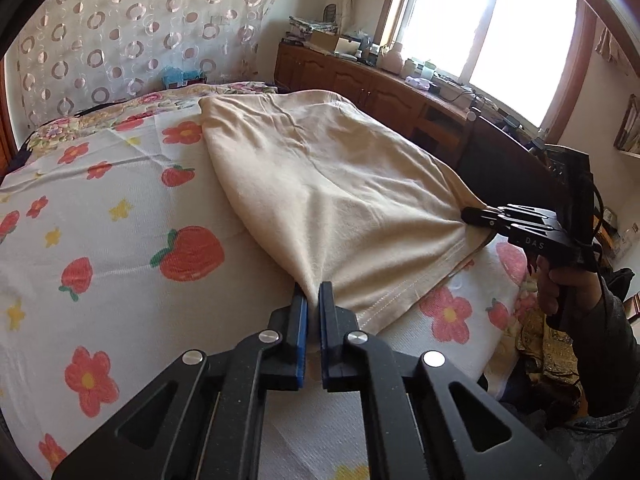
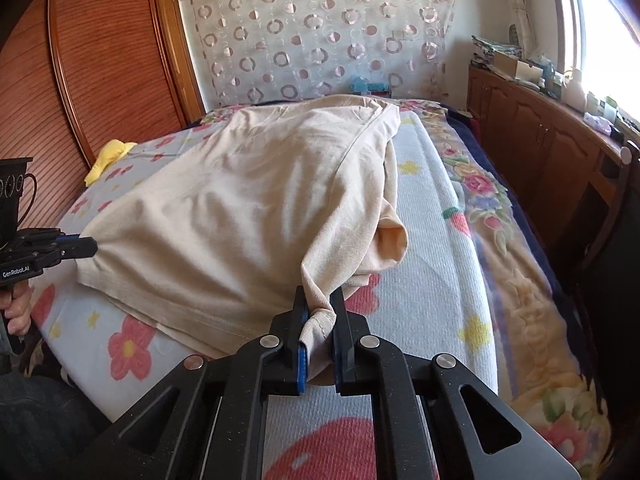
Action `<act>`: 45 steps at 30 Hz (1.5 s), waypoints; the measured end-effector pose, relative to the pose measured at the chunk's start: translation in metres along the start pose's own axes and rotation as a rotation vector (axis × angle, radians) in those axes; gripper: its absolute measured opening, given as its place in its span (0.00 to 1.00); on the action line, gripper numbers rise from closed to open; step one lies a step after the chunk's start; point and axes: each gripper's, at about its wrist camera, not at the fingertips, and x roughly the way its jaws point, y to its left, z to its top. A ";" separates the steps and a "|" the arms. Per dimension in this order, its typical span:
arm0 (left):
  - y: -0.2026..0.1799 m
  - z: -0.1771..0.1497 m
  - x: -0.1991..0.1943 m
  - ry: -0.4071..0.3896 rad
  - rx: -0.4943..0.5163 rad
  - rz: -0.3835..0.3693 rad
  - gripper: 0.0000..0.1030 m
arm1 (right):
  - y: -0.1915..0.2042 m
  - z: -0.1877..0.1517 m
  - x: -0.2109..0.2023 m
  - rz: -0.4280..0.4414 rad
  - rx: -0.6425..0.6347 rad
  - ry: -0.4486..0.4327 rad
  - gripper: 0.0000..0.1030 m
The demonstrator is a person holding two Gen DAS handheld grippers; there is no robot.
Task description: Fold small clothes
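Observation:
A cream T-shirt [image 1: 320, 184] lies spread on the flowered bed sheet [image 1: 100, 216]. My left gripper [image 1: 313, 292] is shut on the shirt's near hem corner, with fabric bunched between the blue pads. My right gripper [image 1: 466, 215] is shut on the other hem corner, at the right in the left wrist view. In the right wrist view the shirt [image 2: 240, 208] stretches away from my right gripper [image 2: 318, 300], which pinches a bunched corner; the left gripper [image 2: 90, 247] holds the far left corner. A sleeve [image 2: 394, 242] hangs loose on the right.
The bed [image 2: 448, 248] ends at a wooden headboard [image 2: 100, 60] on the left and a wooden cabinet [image 2: 540, 140] with clutter under a bright window on the right. A yellow cloth [image 2: 110, 156] lies near the headboard. A patterned curtain [image 1: 132, 32] hangs behind.

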 end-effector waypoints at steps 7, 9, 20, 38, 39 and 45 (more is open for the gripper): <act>0.007 0.019 -0.013 -0.076 -0.027 -0.030 0.05 | -0.009 0.003 -0.015 0.069 0.063 -0.087 0.08; 0.010 0.031 -0.018 -0.102 -0.031 -0.034 0.05 | -0.012 0.010 -0.020 0.078 0.063 -0.115 0.07; 0.045 0.129 -0.004 -0.192 -0.035 0.003 0.05 | -0.022 0.083 -0.012 0.075 0.021 -0.220 0.07; 0.122 0.219 0.117 -0.090 -0.099 0.083 0.05 | -0.041 0.197 0.120 0.005 -0.007 -0.108 0.08; 0.123 0.220 0.122 -0.079 -0.098 0.084 0.05 | -0.041 0.199 0.123 -0.001 0.000 -0.095 0.08; 0.126 0.222 0.130 -0.050 -0.080 0.083 0.20 | -0.042 0.214 0.121 -0.052 -0.003 -0.089 0.34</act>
